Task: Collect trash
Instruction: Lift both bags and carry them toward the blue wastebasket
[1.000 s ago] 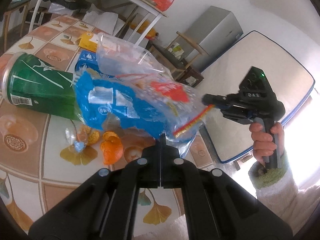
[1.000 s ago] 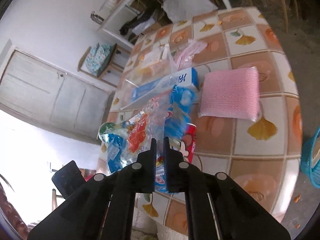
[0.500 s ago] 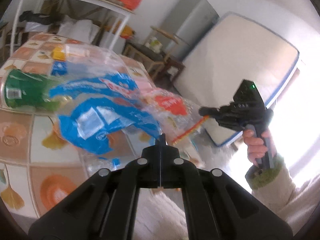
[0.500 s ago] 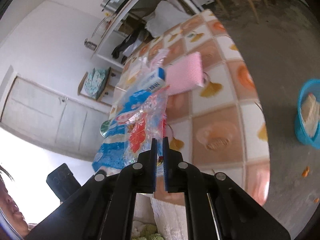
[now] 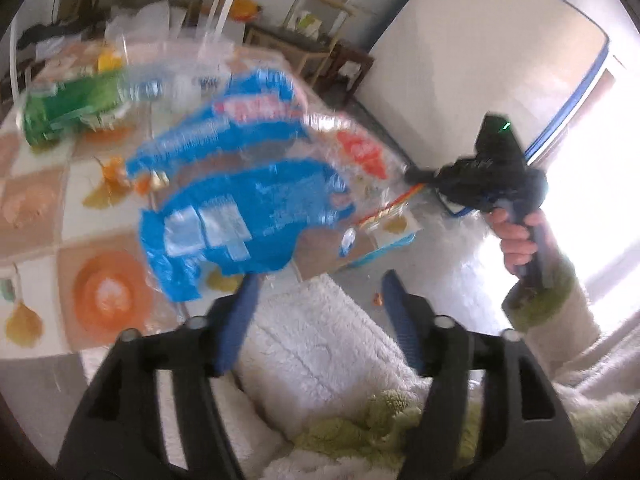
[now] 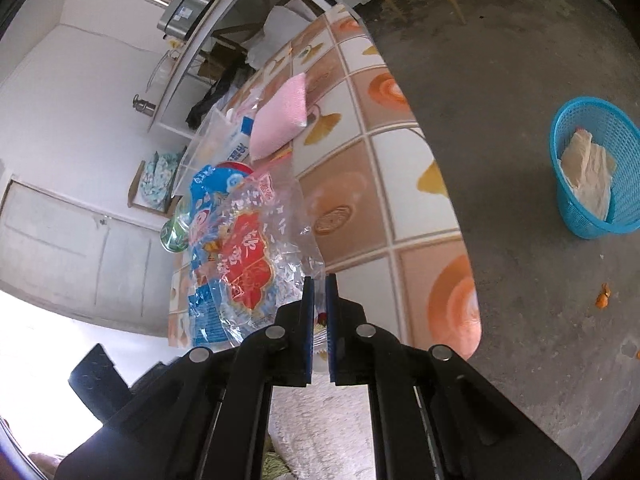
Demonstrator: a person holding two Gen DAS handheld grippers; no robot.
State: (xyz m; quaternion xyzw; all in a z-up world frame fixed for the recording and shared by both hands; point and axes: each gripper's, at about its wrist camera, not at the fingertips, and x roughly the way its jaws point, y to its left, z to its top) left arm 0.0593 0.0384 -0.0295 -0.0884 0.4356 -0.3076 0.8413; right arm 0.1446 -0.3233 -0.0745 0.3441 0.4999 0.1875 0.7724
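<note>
Right gripper (image 6: 319, 280) clenched on the wrapper bundle (image 6: 240, 256) corner at 12 o'clock; left gripper (image 5: 318, 278) released. Bundle probably light, floppy, slick: pinch edges.

We see white walls (image 6: 80, 72), a grey concrete floor (image 6: 520, 80), a tiled table (image 6: 360, 184), a white shelf (image 6: 224, 4), and a mattress (image 5: 480, 60) beside a bright window (image 5: 600, 160).

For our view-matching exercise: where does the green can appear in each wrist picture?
Left wrist: the green can lies blurred at upper left on the tiled table.
Right wrist: it peeks out at left of centre, behind the plastic wrappers.
Shared landmark: the wrappers.
</note>
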